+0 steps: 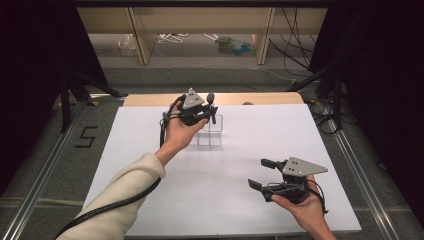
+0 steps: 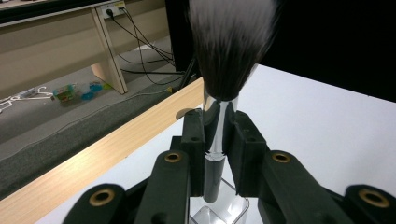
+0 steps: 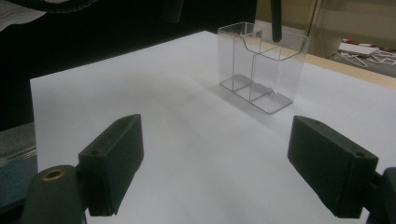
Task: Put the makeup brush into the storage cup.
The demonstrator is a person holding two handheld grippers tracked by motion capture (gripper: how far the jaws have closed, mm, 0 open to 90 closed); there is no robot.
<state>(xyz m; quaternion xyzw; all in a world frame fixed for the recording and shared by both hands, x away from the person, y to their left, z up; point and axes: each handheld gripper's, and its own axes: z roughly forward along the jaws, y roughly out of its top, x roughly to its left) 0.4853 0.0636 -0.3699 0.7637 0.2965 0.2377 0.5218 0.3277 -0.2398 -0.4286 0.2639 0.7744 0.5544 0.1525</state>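
High view: left gripper (image 1: 207, 116) clamps a brush (image 2: 219, 93) upright just above the clear holder (image 3: 261, 65), handle tip entering; insertion seems unfinished. Right gripper (image 1: 263, 174) waits agape, well apart.

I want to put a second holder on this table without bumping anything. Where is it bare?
Bare: the white table left of the left forearm, and the middle stretch between the clear organizer and the open right gripper. Crowded: the far centre, where the left gripper holds a makeup brush over the organizer.
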